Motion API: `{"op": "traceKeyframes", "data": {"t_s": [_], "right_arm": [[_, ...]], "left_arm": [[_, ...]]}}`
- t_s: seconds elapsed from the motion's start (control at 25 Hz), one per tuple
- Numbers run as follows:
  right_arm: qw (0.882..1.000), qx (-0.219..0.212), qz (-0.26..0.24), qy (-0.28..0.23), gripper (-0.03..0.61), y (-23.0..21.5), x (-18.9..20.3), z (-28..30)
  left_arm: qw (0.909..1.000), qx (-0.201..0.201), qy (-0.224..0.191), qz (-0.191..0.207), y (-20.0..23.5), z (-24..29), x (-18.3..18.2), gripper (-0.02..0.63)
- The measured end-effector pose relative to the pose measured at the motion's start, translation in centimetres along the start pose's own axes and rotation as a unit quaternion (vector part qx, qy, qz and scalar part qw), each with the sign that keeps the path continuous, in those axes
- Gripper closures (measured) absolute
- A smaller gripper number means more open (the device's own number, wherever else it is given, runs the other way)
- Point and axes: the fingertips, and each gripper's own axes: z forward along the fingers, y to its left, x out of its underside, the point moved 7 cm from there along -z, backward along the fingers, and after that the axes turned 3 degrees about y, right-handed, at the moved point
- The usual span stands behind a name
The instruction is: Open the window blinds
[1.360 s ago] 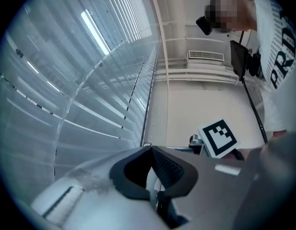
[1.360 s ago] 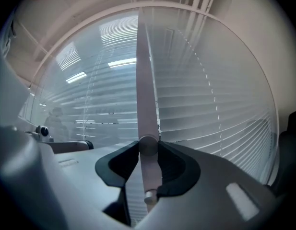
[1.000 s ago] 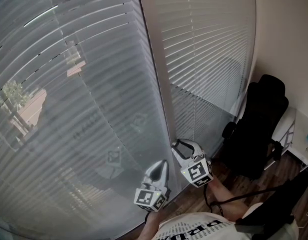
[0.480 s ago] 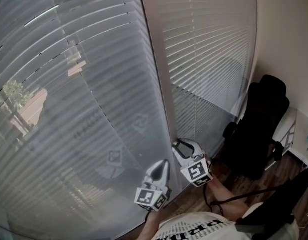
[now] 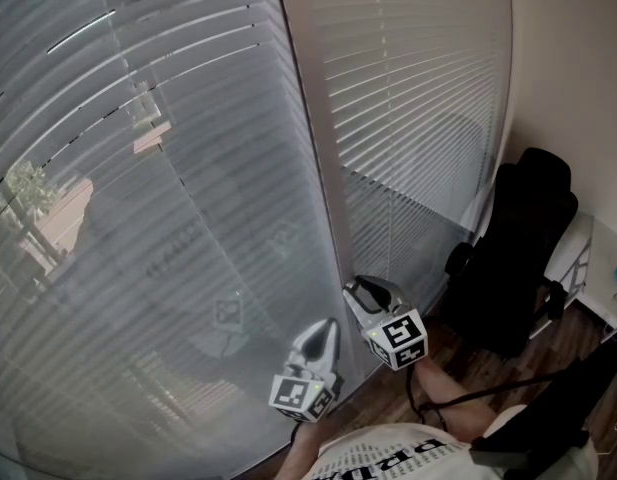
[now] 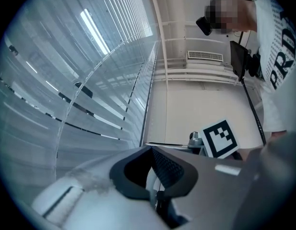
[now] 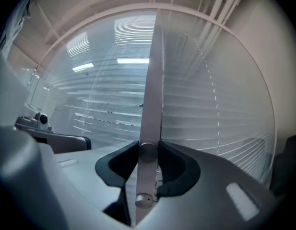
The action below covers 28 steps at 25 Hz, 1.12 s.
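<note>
The blinds (image 5: pixel 188 218) and the post (image 5: pixel 326 168) between them closed off everything ahead. The left gripper (image 5: pixel 324 330) and right gripper (image 5: pixel 360 290) stood just before them, a knob (image 7: pixel 148 152) on the post filling the right jaws' gap. A chair (image 5: pixel 513 258) blocked the right side by the wall (image 5: pixel 578 68). Floor (image 5: pixel 403 393) below the grippers lay open.

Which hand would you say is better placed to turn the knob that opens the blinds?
Right: the right tongs clasp the knob on the window post; the left tongs are shut, empty, away from it.
</note>
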Motion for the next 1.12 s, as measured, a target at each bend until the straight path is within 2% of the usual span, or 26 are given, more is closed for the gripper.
{"op": "traceKeyframes", "data": {"t_s": [0.32, 0.48, 0.56, 0.72, 0.96, 1.12], "right_arm": [[0.996, -0.006, 0.083, -0.006, 0.445, -0.3, 0.2, 0.0], [0.997, -0.006, 0.081, -0.006, 0.445, -0.4, 0.3, 0.2], [0.999, -0.003, 0.043, 0.000, 0.443, -0.3, 0.2, 0.0], [0.997, -0.006, -0.079, 0.019, 0.442, 0.4, -0.4, -0.5], [0.975, 0.003, -0.217, 0.040, 0.434, 1.1, -0.7, -0.1], [0.963, 0.011, -0.263, 0.053, 0.438, 1.2, -0.3, 0.3]], "left_arm": [[1.0000, 0.000, 0.003, 0.001, -0.2, 0.0, 0.0, 0.621], [1.0000, 0.004, 0.002, 0.000, -0.3, 0.3, 0.0, 0.621], [1.0000, 0.004, 0.002, 0.001, -0.4, 0.2, 0.0, 0.621], [1.0000, 0.000, -0.001, 0.002, -0.2, 0.0, -0.1, 0.621], [1.0000, -0.001, -0.001, 0.005, -0.2, 0.2, -0.1, 0.621], [1.0000, 0.002, -0.003, 0.006, -0.4, 0.2, -0.2, 0.621]]}}
